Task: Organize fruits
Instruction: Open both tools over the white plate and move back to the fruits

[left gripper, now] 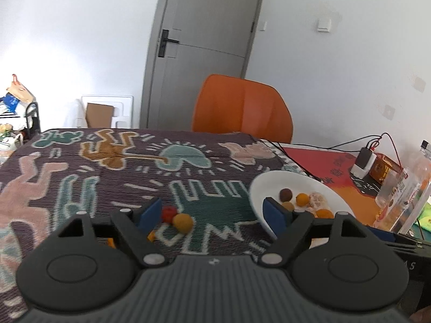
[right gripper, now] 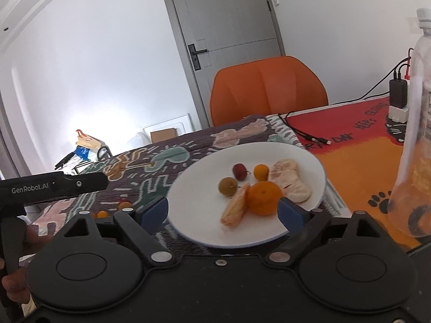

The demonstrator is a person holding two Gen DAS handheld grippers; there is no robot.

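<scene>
Left gripper (left gripper: 212, 212), jaws spread and empty, above the patterned worktop (left gripper: 80, 167); a red fruit (left gripper: 169, 213) and a yellow fruit (left gripper: 183, 222) lie touching just right of its left finger. Right gripper (right gripper: 222, 210), jaws spread and empty, at the white plate (right gripper: 194, 207) at frame centre, which holds an orange (right gripper: 262, 198), peeled segments (right gripper: 289, 181) and small fruits.

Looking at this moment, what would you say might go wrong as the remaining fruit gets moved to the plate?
1. The small red fruit and yellow fruit lie touching on the cloth; the open left gripper may nudge one and roll it away.
2. The white plate already holds an orange and peeled segments; a dropped fruit could bounce out.
3. The plastic bottle stands beside the right gripper and might be tipped over.
</scene>
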